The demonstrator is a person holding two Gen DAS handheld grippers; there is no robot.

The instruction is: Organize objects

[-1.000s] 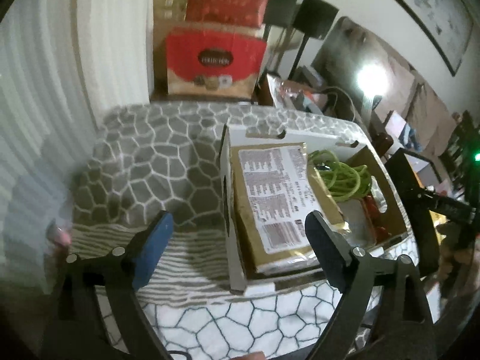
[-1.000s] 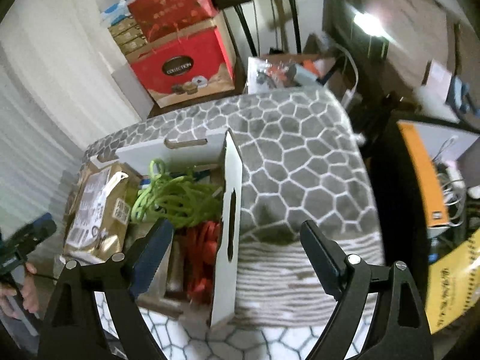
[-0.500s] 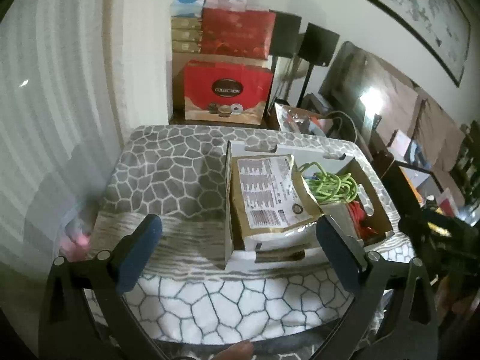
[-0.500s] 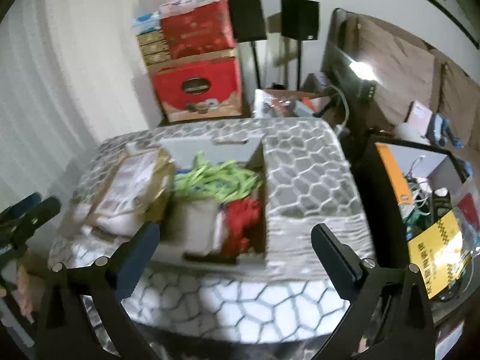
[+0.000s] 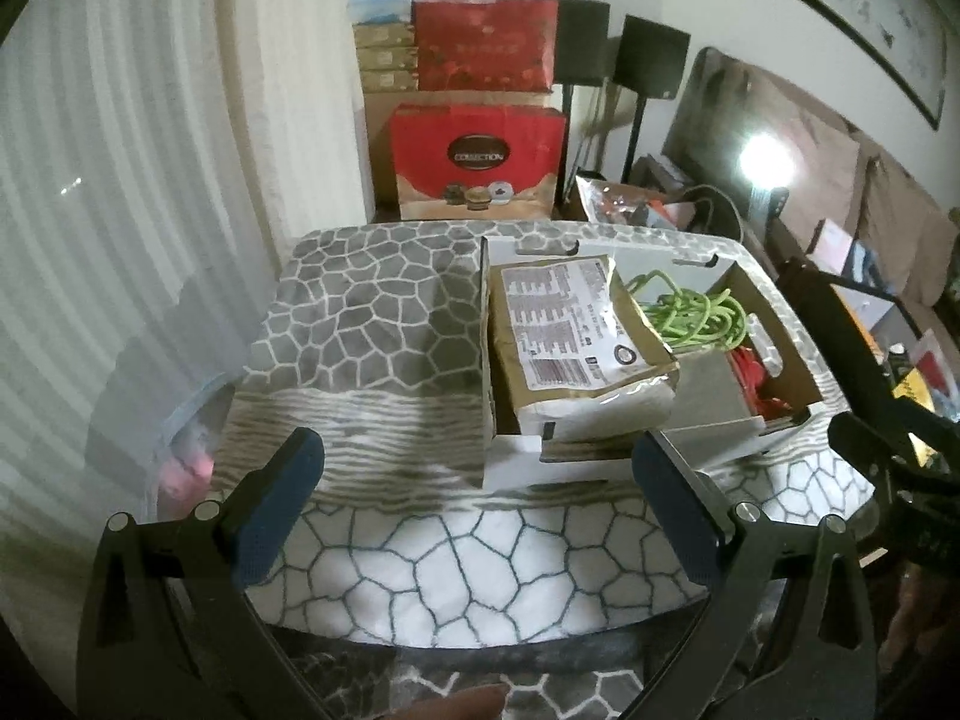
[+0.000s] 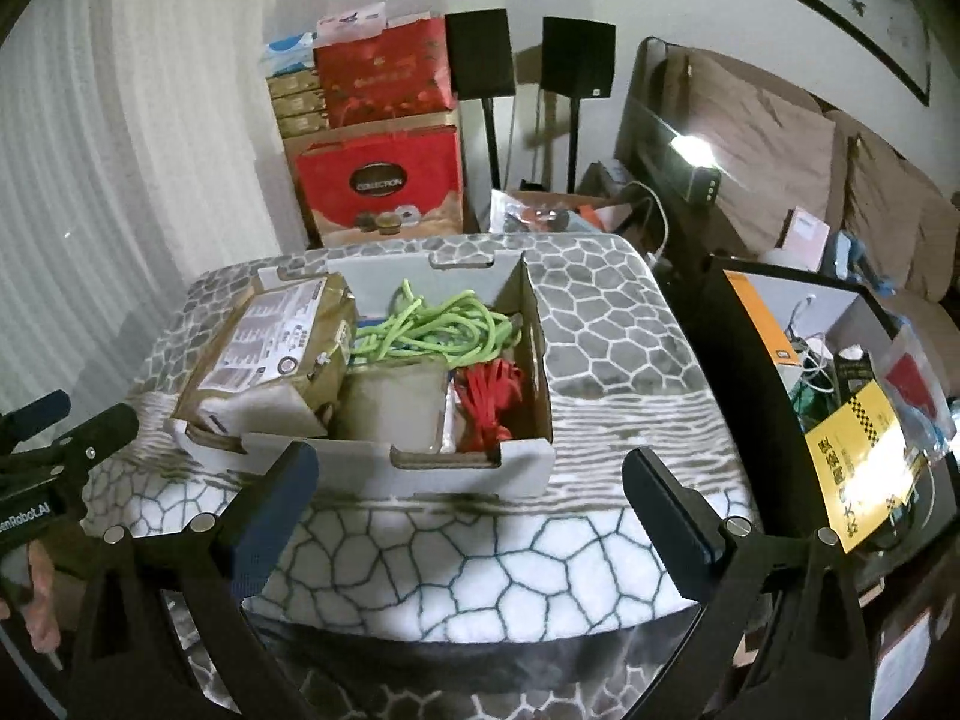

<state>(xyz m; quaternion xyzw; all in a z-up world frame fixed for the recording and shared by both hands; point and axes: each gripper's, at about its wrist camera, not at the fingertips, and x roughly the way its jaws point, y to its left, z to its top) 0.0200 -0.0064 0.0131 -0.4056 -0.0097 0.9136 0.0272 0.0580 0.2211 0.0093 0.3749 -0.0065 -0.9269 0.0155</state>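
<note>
A white cardboard box [image 5: 491,360] [image 6: 456,474] stands on a table under a honeycomb-pattern blanket [image 5: 384,324] [image 6: 606,336]. In it lie a gold bag with a printed label [image 5: 570,324] [image 6: 270,342], a coil of green rope [image 5: 696,315] [image 6: 444,330], a red bundle [image 5: 753,372] [image 6: 489,396] and a pale container [image 6: 393,405]. My left gripper [image 5: 477,498] hangs open over the table's near edge, short of the box's left corner. The right gripper [image 6: 471,504] is open too, in front of the box. Nothing is between either pair of fingers.
Red gift boxes [image 5: 474,162] [image 6: 378,180] are stacked behind the table, with two black speakers on stands [image 6: 480,54]. A dark side table [image 6: 798,360] with a yellow package [image 6: 858,456] crowds the right. A pale curtain [image 5: 120,210] hangs at the left.
Both grippers have drawn back from the box toward the table's near edge, and their jaws have spread a little wider. The box and its contents have stayed put.
</note>
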